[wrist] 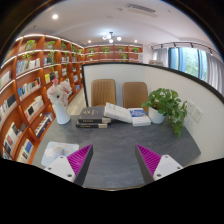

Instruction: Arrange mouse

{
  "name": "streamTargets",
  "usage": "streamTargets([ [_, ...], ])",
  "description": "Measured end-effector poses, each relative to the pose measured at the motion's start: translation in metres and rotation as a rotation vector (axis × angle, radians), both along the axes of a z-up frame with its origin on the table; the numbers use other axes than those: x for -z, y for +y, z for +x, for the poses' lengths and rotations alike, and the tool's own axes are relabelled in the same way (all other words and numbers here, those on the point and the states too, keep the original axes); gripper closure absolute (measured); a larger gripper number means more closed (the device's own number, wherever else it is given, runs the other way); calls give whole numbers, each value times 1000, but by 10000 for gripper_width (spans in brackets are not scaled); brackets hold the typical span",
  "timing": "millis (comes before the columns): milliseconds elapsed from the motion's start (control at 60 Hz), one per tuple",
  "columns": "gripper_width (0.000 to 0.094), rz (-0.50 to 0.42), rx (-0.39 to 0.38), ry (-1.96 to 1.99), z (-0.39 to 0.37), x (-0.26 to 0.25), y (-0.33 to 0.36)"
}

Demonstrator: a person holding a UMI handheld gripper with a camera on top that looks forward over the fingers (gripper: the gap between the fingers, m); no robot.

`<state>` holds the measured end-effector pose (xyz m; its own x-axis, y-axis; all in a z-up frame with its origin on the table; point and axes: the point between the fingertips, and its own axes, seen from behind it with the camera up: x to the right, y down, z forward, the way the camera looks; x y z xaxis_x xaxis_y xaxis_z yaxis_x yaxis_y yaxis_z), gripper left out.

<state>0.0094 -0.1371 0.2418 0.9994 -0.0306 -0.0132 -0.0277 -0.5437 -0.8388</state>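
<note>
Low in the frame, the tool [112, 160] hangs above the grey tabletop [115, 140], its two magenta pads [79, 160] spread wide apart and holding nothing. No mouse can be made out anywhere on the surface, so the task's thing is either out of view or too small to tell. A pale flat item [52, 152] lies at the lower left, just beyond the left finger, but what it is cannot be told. Judging from this, the arranging looks barely begun: nothing is gripped, and finding and reaching the mouse is all yet to do.

At the middle of the frame a stack of books [95, 119] lies on the tabletop, with lighter books and papers [126, 114] beside it to the right. As for containers, a white pot [157, 117] at right of centre holds a leafy green plant [165, 102], and a white vase [61, 113] at left of centre holds pale flowers [60, 93]. Two brown chairs [104, 92] stand behind a partition, and bookshelves [30, 85] fill the left side.
</note>
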Motion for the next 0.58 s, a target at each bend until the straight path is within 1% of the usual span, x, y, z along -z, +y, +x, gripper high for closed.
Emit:
streamTargets([
  [233, 88, -42, 9, 1, 42, 17, -29],
  [583, 88, -61, 7, 26, 52, 33, -40],
])
